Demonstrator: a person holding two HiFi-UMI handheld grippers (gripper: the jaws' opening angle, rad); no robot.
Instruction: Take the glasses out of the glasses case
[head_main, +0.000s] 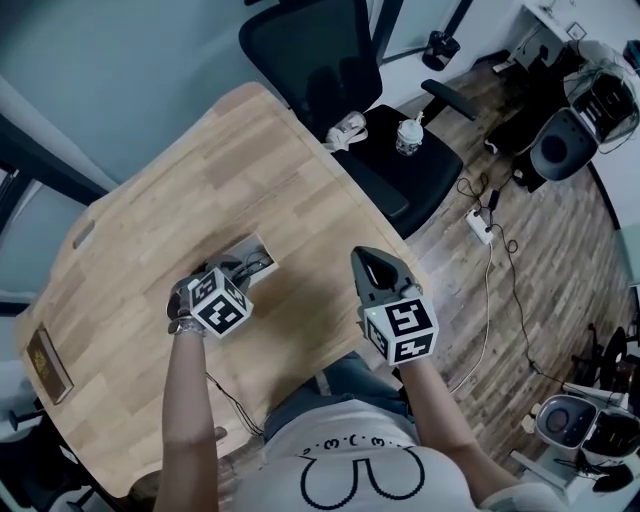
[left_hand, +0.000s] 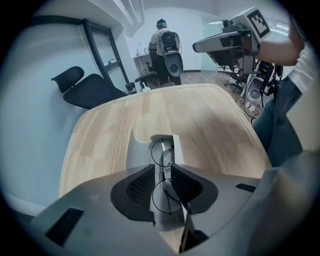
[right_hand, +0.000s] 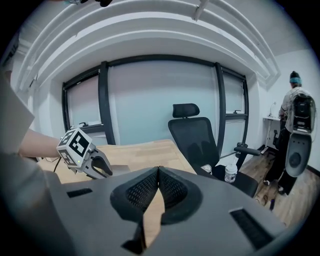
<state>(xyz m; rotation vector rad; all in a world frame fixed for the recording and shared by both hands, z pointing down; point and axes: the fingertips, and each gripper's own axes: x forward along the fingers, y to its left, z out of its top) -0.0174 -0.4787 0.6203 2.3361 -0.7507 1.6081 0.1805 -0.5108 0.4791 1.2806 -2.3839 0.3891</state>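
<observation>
An open grey glasses case (head_main: 252, 252) lies on the wooden table (head_main: 200, 190), and thin wire-rimmed glasses (left_hand: 163, 150) rest inside it (left_hand: 140, 150). My left gripper (left_hand: 163, 167) points steeply down into the case with its jaws on either side of the glasses' middle. A gap still shows at each pad, so it is open. In the head view the left gripper (head_main: 238, 274) covers the case's near end. My right gripper (head_main: 364, 257) hovers over the table's right edge, shut and holding nothing; its pads (right_hand: 150, 187) meet at the tips.
A black office chair (head_main: 340, 60) stands beyond the table with a cup (head_main: 408, 135) and a white item (head_main: 348, 128) on its seat. A brown booklet (head_main: 48, 362) lies near the table's left edge. A person (right_hand: 295, 110) stands far off. Cables and a power strip (head_main: 478, 225) lie on the floor.
</observation>
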